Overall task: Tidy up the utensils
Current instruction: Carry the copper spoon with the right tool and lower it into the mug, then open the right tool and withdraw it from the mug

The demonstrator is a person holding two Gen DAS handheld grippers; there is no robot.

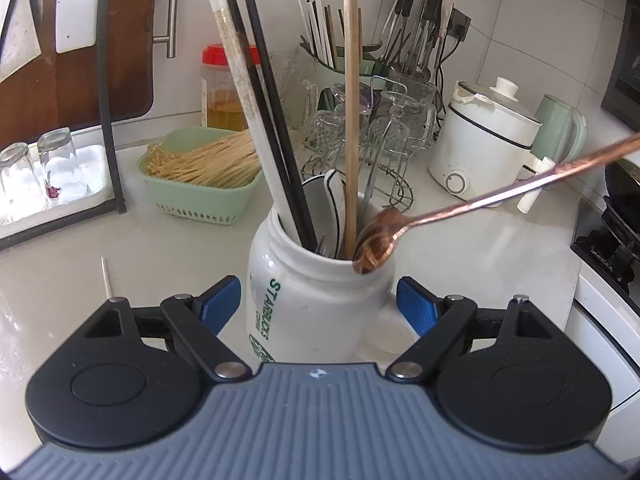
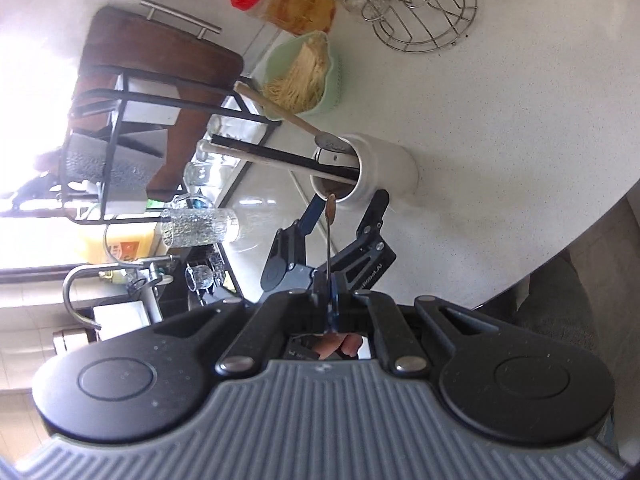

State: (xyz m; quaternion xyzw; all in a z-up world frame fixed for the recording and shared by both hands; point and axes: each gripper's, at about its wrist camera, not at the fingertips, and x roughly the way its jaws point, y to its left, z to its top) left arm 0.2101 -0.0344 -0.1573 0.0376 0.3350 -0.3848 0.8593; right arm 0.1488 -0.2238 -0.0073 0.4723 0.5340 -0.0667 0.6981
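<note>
Over white jar [image 1: 320, 300] rim, slim copper spoon [image 1: 376, 246], polished bowl down

One jar [image 1: 320, 300], one copper spoon [image 1: 376, 244], two black chopsticks [image 1: 272, 120], two upturned glasses [image 1: 40, 168].

A white ceramic jar [image 1: 320, 300] with green lettering stood upright at centre frame, holding black chopsticks [image 1: 272, 120], a white stick [image 1: 240, 100], a wooden chopstick [image 1: 351, 120] and a white spoon [image 1: 336, 208]. A copper spoon [image 1: 376, 244] slanted in from the right, its bowl at the jar's rim
</note>
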